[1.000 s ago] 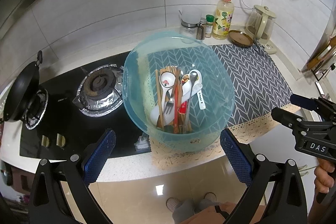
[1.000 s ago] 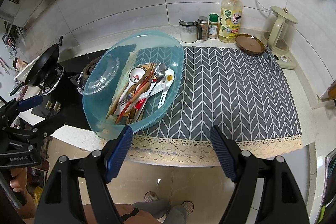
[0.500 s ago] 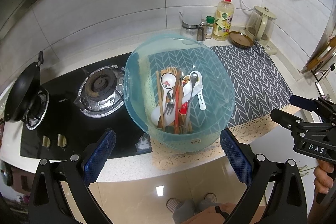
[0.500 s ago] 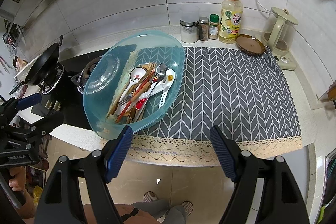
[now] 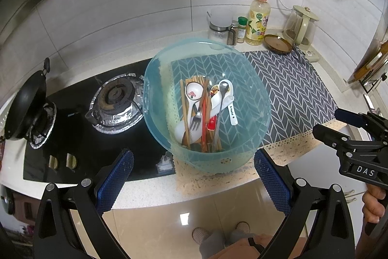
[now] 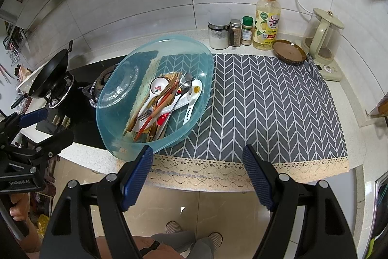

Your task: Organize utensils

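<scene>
Translucent blue-green plastic forms the big basin (image 5: 262, 113) that sits at the left end of the grey herringbone mat (image 6: 278, 101), its left side hanging over the black gas hob (image 5: 80, 128) and its near rim reaching the lace edge of the mat by the counter front. Inside it lies the heap of utensils (image 5: 203, 111): wooden chopsticks, a metal fork, a slim metal spoon and several white ceramic spoons, one with a red mushroom on its bowl. From the left wrist view their long axes run nearly twelve to six, spoon bowls at the twelve end towards the tiled wall, handle ends at six near the counter edge. From the right wrist view the same bundle slants from about one o'clock down to seven.

Both claws hang off the counter edge above the floor, touching nothing. The left gripper (image 5: 194, 181) stands wide, its blue pads apart with the basin's near rim seen between them, empty. The right gripper (image 6: 197, 176) is also spread wide and empty, with the mat's lace border beyond it; the basin lies at its ten o'clock.
</scene>
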### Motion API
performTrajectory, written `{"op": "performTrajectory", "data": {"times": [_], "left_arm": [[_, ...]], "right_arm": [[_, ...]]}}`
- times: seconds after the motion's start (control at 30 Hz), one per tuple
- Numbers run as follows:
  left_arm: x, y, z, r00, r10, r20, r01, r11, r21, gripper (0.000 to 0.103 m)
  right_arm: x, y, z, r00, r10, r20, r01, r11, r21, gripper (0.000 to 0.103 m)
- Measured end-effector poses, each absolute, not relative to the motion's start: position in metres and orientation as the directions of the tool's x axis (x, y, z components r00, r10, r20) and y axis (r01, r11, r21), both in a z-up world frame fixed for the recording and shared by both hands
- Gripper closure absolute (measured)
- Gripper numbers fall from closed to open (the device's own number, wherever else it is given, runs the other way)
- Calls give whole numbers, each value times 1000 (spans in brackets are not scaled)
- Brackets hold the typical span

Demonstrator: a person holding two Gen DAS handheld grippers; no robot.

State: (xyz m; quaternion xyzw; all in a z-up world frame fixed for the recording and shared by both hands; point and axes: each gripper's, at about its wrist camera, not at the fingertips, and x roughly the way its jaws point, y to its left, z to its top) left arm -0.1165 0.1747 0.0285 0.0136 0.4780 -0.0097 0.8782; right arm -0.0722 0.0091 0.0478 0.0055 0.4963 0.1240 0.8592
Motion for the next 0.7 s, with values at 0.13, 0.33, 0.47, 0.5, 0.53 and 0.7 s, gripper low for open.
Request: {"op": "performTrajectory", "data": {"times": [0.13,0.33,0.47,0.5,0.53,0.7], "left_arm": [[-118,174,28,543,-2,-840,27,1000,15,4],[-118,174,29,544,-3,-839,28,999,15,4],[-118,173,29,545,-2,-839,28,1000,15,4],[-118,173,29,544,-2,-839,27,1000,16,4],[-118,173,29,544,-2,-839,27,1000,16,4],[-119,173,30,545,-1,-839,27,1000,16,4]], "right_arm": [[-73,9,48,477,216,-852,-206,970,131,29],[-73,8,48,478,216,-851,-208,969,130,29],[-73,8,48,478,217,-851,-209,969,130,29],[-73,8,48,479,217,-851,-209,969,130,29],[-72,7,48,478,217,-851,-210,969,129,29],[-73,7,49,479,217,-850,-209,969,130,29]]}}
